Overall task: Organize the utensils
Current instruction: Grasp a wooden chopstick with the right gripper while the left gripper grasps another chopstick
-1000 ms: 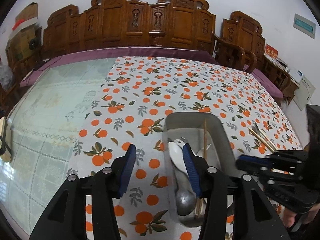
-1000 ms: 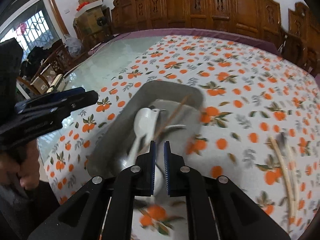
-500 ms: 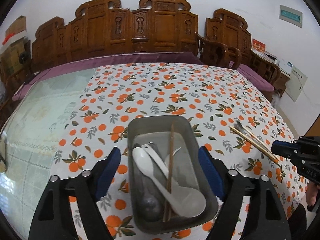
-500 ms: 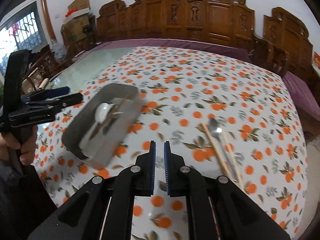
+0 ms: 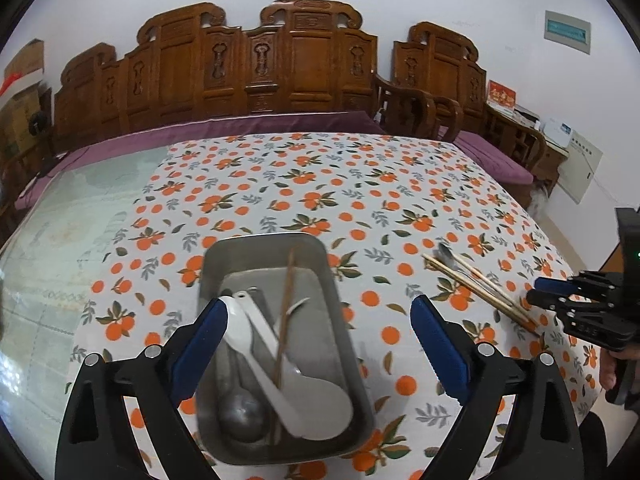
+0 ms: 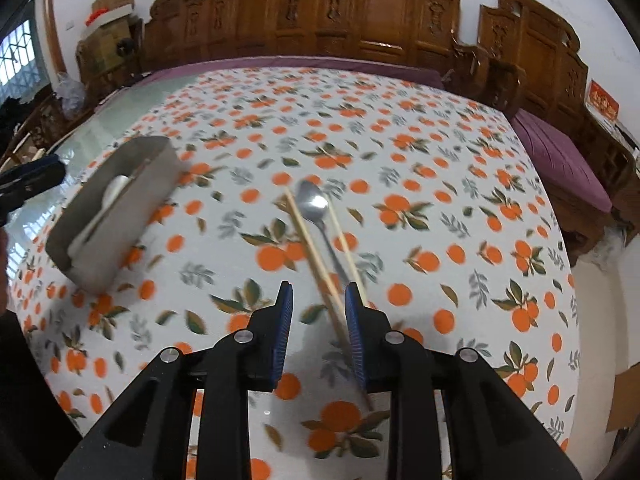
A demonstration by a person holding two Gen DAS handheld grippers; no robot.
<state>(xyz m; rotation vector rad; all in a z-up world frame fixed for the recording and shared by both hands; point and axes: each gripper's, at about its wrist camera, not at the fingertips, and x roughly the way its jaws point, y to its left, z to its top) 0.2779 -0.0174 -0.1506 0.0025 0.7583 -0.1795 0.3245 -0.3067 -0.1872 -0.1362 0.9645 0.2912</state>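
Left-wrist view first: left gripper [image 5: 318, 338] hangs over the metal tray [image 5: 338, 292], jaws spreading wide and still opening, blue pads straddling the tray's sides without touching it, nothing gripped. Inside the tray lie a white ladle spoon [image 5: 316, 400], a second white spoon [image 5: 256, 324], a metal spoon [image 5: 240, 416] and dark brown chopsticks [image 5: 285, 320] crossing over them. The tray sits on the orange-print tablecloth [image 5: 320, 184]. To the right of the tray, well apart from it, pale chopsticks [image 5: 476, 288] and a steel spoon [image 5: 448, 256] lie loose on the cloth, and further right of the tray the right gripper [image 5: 538, 292] comes into frame near their ends, a hand [image 5: 608, 372] behind it.

Right-wrist view now: right gripper [image 6: 318, 300] sits low over the cloth, jaws partly apart and opening, holding nothing. Pale chopsticks [image 6: 308, 240] run between the pads, the steel spoon [image 6: 316, 204] lying between the two sticks, right of the tray [image 6: 132, 196]. The tray is blurred; a white spoon [image 6: 114, 188] shows inside. Left of the tray, the left gripper's [image 6: 28, 176] tip peeks in.
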